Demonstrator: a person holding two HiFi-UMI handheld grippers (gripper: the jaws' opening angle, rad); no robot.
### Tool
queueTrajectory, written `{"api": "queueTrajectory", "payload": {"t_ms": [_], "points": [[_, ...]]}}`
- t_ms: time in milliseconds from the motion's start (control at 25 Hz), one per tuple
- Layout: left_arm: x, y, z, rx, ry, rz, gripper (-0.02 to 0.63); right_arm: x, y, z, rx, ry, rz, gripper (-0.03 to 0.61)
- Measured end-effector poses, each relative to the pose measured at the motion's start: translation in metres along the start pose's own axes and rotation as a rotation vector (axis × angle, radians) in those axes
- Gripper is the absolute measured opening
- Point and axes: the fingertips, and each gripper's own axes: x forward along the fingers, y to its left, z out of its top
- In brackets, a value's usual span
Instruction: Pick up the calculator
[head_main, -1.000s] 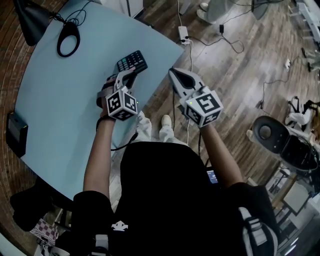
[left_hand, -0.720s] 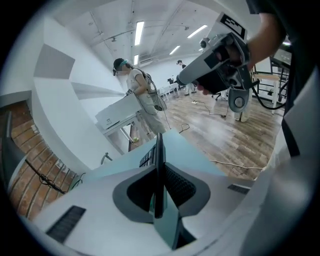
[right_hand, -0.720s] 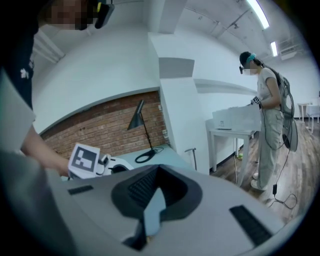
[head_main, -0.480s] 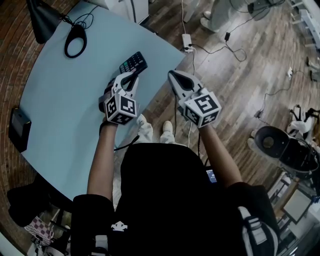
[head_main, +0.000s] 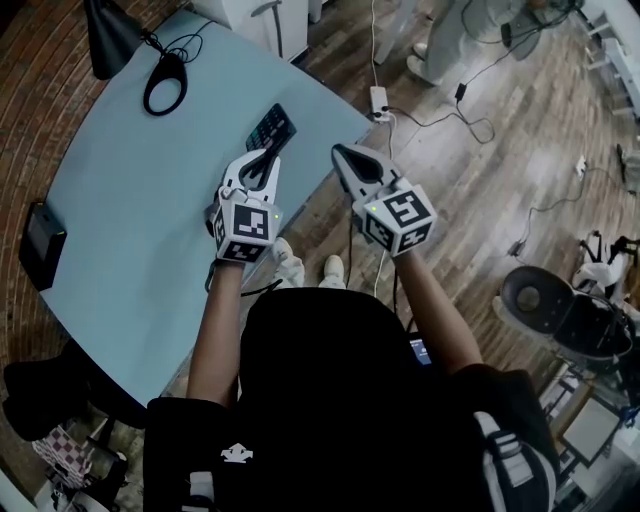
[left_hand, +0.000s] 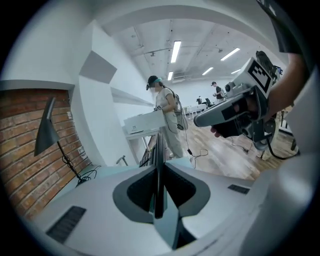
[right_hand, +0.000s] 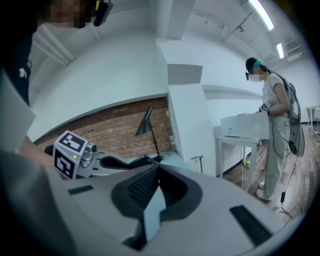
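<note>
The left hand-held gripper (head_main: 263, 160) clamps just the near end of the calculator (head_main: 272, 127), held above the far right edge of the surface (head_main: 130, 220), so it may pivot or slip free; the right hand-held gripper (head_main: 345, 155) hangs closed, empty.

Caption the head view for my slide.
Left gripper shut on the calculator over the light blue table; right gripper shut and empty beside it.

The calculator (head_main: 270, 128) is a slim dark slab with rows of small keys on its face. It is pinched by its near end in the left gripper (head_main: 262, 160), turned up on edge, and its far end sticks out past the jaws over the pale blue table (head_main: 130, 210), close to the table's right edge.
</note>
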Motion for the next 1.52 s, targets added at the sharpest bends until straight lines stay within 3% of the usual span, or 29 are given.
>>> {"api": "queueTrajectory", "payload": {"t_ms": [640,1040,1520], "points": [[-0.07,-0.003,0.066,-0.197,-0.186,0.111,0.057,-0.016,0.044,0.048,-0.049,-0.102,0.12,0.005],[-0.105,-0.013,0.066,-0.27,-0.237,0.209,0.057,-0.032,0.07,0.063,-0.101,-0.141,0.209,0.005],[-0.146,-0.023,0.064,-0.339,-0.286,0.309,0.057,-0.049,0.082,0.061,-0.128,-0.148,0.258,0.005]]}}
